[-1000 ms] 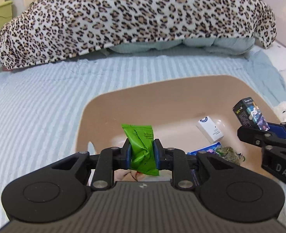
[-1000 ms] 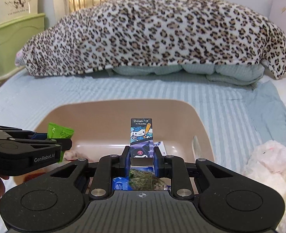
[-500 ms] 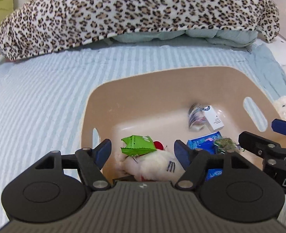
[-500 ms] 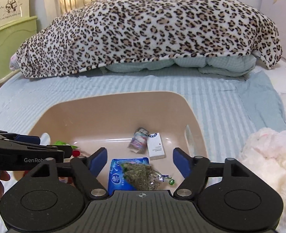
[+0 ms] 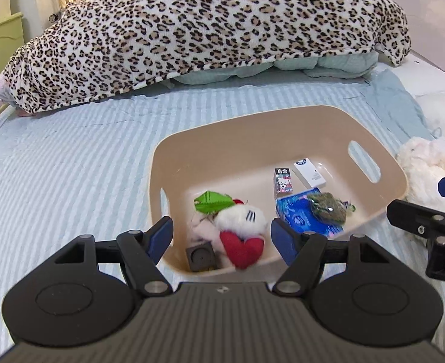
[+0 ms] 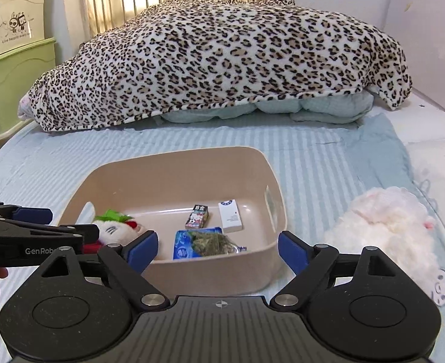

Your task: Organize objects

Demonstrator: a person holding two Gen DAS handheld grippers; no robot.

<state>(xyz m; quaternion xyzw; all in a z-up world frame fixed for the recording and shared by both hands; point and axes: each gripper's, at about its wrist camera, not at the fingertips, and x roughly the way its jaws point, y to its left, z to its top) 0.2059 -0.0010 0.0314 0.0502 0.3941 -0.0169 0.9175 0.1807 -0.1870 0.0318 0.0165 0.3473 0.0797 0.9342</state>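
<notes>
A beige plastic bin (image 5: 222, 139) (image 6: 174, 169) sits on the striped bed. Inside lie a green packet (image 5: 212, 201) (image 6: 113, 214), a white plush with a red heart (image 5: 242, 227) (image 6: 115, 230), a small cartoon box (image 5: 283, 183) (image 6: 197, 216), a white box (image 5: 310, 173) (image 6: 230, 215), a blue pack (image 5: 301, 216) (image 6: 184, 243) with a bag of green stuff (image 5: 328, 207) (image 6: 213, 242) on it, and a dark cube (image 5: 201, 257). My left gripper (image 5: 222, 234) is open and empty above the bin's near edge. My right gripper (image 6: 218, 249) is open and empty at the bin's near wall.
A leopard-print blanket (image 5: 207, 30) (image 6: 222, 60) is heaped at the back of the bed. A white fluffy plush (image 6: 385, 233) (image 5: 428, 163) lies right of the bin. Green drawers (image 6: 11, 75) stand at the left. Striped bedsheet (image 5: 56, 166) spreads left of the bin.
Both grippers opened and pulled back. The green packet dropped from the left gripper into the bin; the cartoon box dropped from the right gripper and now lies beside the white box.
</notes>
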